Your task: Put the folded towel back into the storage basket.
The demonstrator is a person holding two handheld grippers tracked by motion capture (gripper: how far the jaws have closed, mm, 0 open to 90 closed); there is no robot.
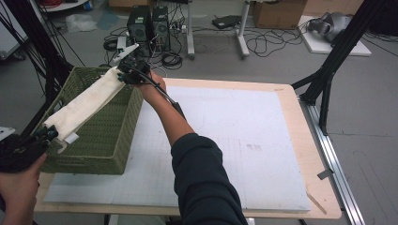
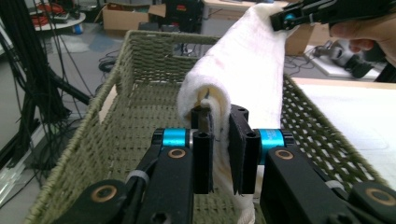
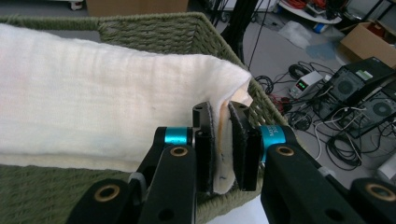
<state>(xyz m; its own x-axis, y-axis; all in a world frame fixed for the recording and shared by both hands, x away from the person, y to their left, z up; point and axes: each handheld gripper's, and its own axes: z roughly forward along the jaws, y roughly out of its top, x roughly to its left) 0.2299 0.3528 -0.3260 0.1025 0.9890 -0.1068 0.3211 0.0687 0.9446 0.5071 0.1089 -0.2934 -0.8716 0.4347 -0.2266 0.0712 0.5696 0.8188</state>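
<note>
A folded white towel (image 1: 89, 101) hangs stretched over a green woven basket (image 1: 105, 140) at the table's left. My left gripper (image 1: 47, 133) holds its near end at the basket's front corner. My right gripper (image 1: 123, 75) holds the far end above the back rim. In the left gripper view the towel (image 2: 243, 65) runs from my left gripper (image 2: 222, 154) up to the right gripper (image 2: 285, 21), above the basket (image 2: 154, 60). In the right gripper view my right gripper (image 3: 223, 149) pinches the towel's (image 3: 93, 93) corner over the basket's rim (image 3: 154, 28).
The basket stands on a white board (image 1: 234, 140) that covers the wooden table (image 1: 324, 197). Behind the table, computer towers (image 1: 150, 23) and tangled cables (image 1: 263, 44) lie on the floor. Black frame legs (image 1: 328, 70) rise at the right and far left.
</note>
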